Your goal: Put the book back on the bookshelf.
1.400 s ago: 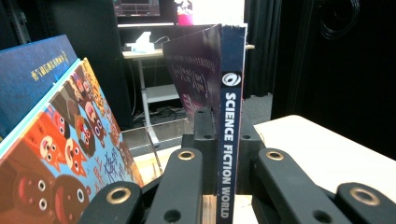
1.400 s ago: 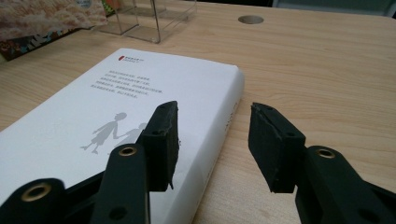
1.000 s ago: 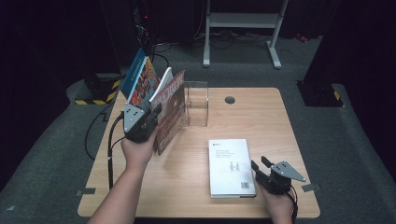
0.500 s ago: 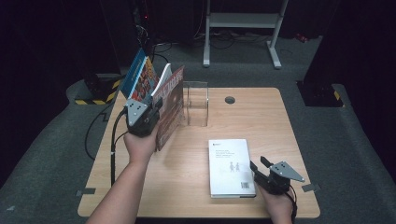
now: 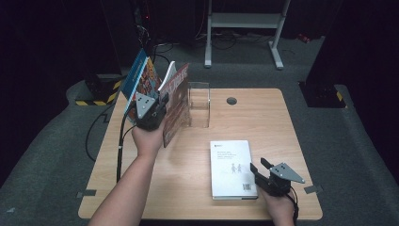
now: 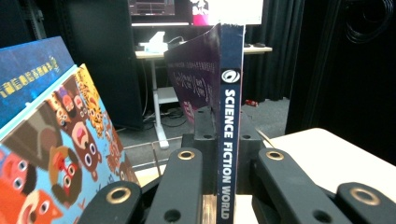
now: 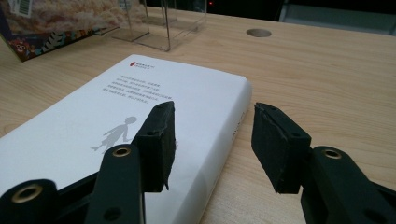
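Left of centre in the high view, the left gripper (image 5: 157, 110) clamps the spine of a purple magazine (image 5: 176, 103), holding it upright just beside the clear stand (image 5: 199, 104) to its right. At lower right, the right gripper (image 5: 261, 171) waits half open, one jaw over the white book's (image 5: 232, 167) near corner, gripping nothing; its long axis runs away from the person.

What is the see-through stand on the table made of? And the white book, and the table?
The see-through stand looks like clear hard plastic, maybe acrylic: you can see the table through it and its edges shine. The white book looks like paper with a smooth, slightly glossy card cover. The table looks like light wood, or a wood-look coating; grain lines show.
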{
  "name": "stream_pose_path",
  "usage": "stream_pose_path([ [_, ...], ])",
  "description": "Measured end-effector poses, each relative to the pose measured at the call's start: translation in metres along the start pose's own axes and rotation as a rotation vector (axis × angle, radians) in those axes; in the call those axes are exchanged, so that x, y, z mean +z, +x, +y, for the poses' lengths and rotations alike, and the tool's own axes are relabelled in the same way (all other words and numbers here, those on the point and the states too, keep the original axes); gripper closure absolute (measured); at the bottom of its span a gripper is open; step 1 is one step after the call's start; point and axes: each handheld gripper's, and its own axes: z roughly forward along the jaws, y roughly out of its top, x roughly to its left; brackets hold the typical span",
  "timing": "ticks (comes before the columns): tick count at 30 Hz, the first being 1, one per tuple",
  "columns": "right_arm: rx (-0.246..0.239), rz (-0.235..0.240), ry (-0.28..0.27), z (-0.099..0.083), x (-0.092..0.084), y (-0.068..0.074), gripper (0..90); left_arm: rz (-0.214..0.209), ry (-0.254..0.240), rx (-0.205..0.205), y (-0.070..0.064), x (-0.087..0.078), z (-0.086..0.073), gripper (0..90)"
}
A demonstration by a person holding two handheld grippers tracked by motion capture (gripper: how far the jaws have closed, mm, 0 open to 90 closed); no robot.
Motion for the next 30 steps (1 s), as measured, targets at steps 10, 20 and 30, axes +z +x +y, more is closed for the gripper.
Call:
stream_pose_path([
  [10,-0.003,-0.001,0.003,0.001,0.0,0.002,45.6,0.021,-0.007,0.0,-0.001,0.017,0.002,83.8],
  [20,0.003,0.007,0.001,0.002,0.0,0.003,44.8,0.055,-0.013,0.025,-0.004,0.035,0.003,83.8],
  [30,0.018,0.008,-0.013,0.003,-0.001,0.002,44.6,0.086,-0.034,-0.004,0.0,0.054,0.004,83.8],
])
